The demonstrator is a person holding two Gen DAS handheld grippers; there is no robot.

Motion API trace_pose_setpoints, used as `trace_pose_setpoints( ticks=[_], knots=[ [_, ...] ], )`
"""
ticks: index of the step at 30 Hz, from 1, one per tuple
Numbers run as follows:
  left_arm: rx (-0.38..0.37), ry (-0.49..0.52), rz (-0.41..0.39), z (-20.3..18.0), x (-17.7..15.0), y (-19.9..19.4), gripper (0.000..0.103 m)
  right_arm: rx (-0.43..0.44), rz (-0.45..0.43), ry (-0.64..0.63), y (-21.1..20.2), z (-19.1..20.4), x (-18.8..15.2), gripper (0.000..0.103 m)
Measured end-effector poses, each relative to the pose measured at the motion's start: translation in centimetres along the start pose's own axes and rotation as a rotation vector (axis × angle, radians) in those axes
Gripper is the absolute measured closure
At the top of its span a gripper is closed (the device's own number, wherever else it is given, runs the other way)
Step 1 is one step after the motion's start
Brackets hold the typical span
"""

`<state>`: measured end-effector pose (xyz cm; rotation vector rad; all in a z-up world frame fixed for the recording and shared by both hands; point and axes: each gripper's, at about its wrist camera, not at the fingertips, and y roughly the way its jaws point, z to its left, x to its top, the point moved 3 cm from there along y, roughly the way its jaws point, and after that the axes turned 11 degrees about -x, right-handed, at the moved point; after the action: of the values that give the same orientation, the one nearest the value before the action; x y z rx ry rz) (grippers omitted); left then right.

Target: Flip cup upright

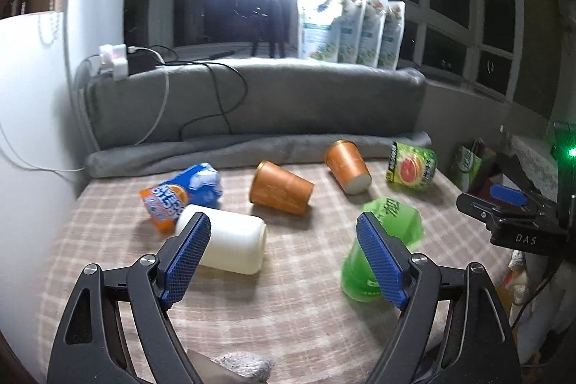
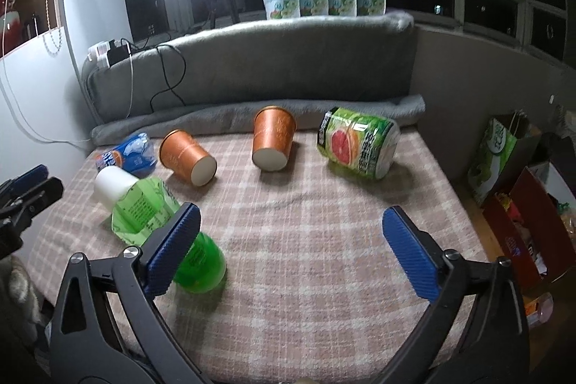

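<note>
While level, both claws (image 1: 284, 252) (image 2: 288, 247) wide apart.

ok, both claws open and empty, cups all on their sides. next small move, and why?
Probably ease the left claw forward and slightly left onto the white cup. That cup lies on its side nearest this claw, already partly behind its left finger, and the jaws stand wide open. The right claw faces only bare cloth.
</note>
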<state>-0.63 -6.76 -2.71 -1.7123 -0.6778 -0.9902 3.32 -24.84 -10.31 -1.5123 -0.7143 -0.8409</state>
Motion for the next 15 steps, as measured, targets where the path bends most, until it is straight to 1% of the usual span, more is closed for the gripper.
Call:
trace_pose_setpoints(
  ticks=[5, 6, 10, 12, 15],
  knots=[
    [0.007, -0.031, -0.015, 0.68, -0.02, -0.29, 0.014, -0.038, -0.048, -0.003, -0.42, 0.36, 0.57, 0.0],
    [0.009, -0.031, -0.015, 0.7, 0.0, -0.25, 0.012, -0.045, -0.056, -0.006, -0.5, 0.43, 0.62, 0.0],
    [0.016, -0.025, -0.027, 0.64, 0.06, -0.46, 0.009, -0.061, -0.078, -0.01, -0.71, 0.62, 0.7, 0.0],
    [0.018, -0.022, -0.034, 0.7, 0.18, -0.63, 0.005, -0.066, -0.083, -0.01, -0.75, 0.63, 0.69, 0.0],
    [0.029, -0.018, -0.048, 0.78, 0.3, -0.83, 0.003, -0.07, -0.09, -0.011, -0.8, 0.63, 0.77, 0.0]
  ],
)
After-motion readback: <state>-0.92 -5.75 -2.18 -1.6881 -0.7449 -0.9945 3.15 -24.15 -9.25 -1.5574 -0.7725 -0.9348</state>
